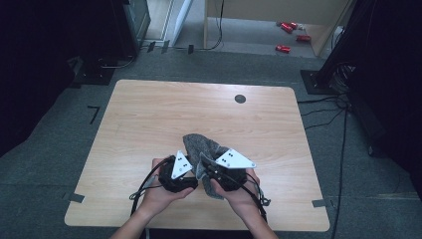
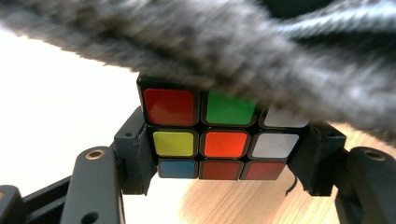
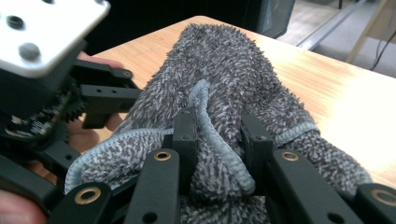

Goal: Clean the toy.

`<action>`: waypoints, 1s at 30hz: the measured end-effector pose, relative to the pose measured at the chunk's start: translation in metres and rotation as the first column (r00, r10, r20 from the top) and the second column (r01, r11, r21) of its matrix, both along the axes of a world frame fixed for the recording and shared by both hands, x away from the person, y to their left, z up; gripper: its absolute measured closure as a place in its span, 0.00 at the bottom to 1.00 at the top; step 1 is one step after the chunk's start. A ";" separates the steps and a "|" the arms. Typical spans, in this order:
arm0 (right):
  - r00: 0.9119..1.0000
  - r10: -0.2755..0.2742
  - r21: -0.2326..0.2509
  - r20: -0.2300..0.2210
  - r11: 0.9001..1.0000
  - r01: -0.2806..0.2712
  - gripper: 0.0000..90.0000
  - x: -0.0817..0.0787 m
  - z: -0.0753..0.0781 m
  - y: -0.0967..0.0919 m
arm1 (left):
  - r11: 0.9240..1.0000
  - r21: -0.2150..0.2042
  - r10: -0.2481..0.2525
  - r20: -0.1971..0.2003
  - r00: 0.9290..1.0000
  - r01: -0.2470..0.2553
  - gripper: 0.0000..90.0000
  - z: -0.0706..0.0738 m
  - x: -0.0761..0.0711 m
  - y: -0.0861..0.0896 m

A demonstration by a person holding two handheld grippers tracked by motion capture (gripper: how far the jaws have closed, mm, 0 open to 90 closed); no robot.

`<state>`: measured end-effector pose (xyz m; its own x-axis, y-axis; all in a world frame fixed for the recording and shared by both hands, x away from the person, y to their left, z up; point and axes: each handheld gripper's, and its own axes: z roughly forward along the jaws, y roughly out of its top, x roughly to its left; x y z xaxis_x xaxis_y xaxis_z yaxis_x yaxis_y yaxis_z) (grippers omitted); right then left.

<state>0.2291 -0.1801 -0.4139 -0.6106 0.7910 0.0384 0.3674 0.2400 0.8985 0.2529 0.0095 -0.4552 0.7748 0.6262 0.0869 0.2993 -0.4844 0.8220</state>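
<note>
Near the table's (image 1: pixel 149 109) front edge, left hand-held gripper (image 2: pixel 224 154) clamped the puzzle cube (image 2: pixel 219 142); right hand-held gripper (image 3: pixel 217 140) pinched the grey cloth (image 3: pixel 224 70) draped over it

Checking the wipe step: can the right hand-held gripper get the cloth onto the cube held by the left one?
Probably yes. The right hand-held gripper is shut on the grey cloth, which already drapes over the top of the cube clamped in the left hand-held gripper. Nothing stands between them.

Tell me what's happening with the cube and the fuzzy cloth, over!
Left tool shut on cube. Right tool shut on grey cloth. Cloth draped over cube. Nothing blocking.
</note>
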 end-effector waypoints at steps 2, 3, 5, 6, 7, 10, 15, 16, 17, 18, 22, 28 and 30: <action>1.000 0.001 -0.014 0.007 1.000 -0.001 0.82 -0.002 0.001 0.003 | 1.000 0.001 0.001 0.002 1.000 -0.001 0.39 0.000 0.000 0.000; 1.000 0.005 -0.029 0.016 1.000 -0.004 0.82 -0.005 0.001 0.006 | 1.000 0.004 0.001 0.004 1.000 -0.001 0.39 -0.001 0.000 -0.001; 0.999 0.030 -0.045 0.032 0.999 -0.029 0.82 -0.010 0.001 0.013 | 1.000 0.008 -0.006 0.006 1.000 0.006 0.39 -0.001 -0.001 -0.002; 0.998 0.049 -0.056 0.040 0.997 -0.046 0.81 -0.013 0.002 0.018 | 1.000 0.009 -0.009 0.008 1.000 0.009 0.39 -0.001 -0.002 -0.003; 0.998 0.052 -0.065 0.044 0.997 -0.049 0.81 -0.014 0.002 0.020 | 1.000 0.010 -0.011 0.010 1.000 0.011 0.39 -0.001 -0.002 -0.003; 0.998 0.048 -0.045 0.042 0.998 -0.046 0.81 -0.009 0.003 0.015 | 1.000 0.000 -0.012 0.015 1.000 0.012 0.39 0.001 -0.002 -0.002; 0.999 -0.032 -0.014 0.016 0.999 0.032 0.81 0.000 0.004 -0.002 | 1.000 -0.014 -0.009 0.014 1.000 0.009 0.39 0.003 0.000 0.003; 0.999 -0.036 -0.014 0.012 0.999 0.037 0.81 0.000 0.004 -0.003 | 1.000 -0.018 -0.006 0.014 1.000 0.007 0.39 0.003 0.001 0.004; 0.999 -0.035 -0.026 0.021 0.999 0.036 0.81 -0.002 0.004 -0.002 | 1.000 -0.018 -0.007 0.014 1.000 0.007 0.39 0.004 0.002 0.006; 0.999 -0.030 -0.042 0.032 0.999 0.031 0.81 -0.004 0.005 0.001 | 1.000 -0.020 -0.003 0.013 1.000 0.003 0.39 0.004 0.003 0.007; 0.998 0.033 -0.057 0.046 0.998 -0.031 0.81 -0.013 0.007 0.014 | 1.000 -0.030 0.001 0.007 1.000 0.000 0.39 0.004 0.003 0.007; 0.999 0.021 -0.033 0.048 0.999 -0.020 0.81 -0.008 0.007 0.011 | 0.999 -0.011 -0.039 0.034 0.999 0.039 0.39 0.003 -0.005 -0.002; 0.999 -0.009 -0.018 0.038 1.000 0.009 0.81 -0.003 0.006 0.004 | 0.999 -0.007 -0.034 0.045 0.998 0.035 0.39 0.004 -0.003 0.001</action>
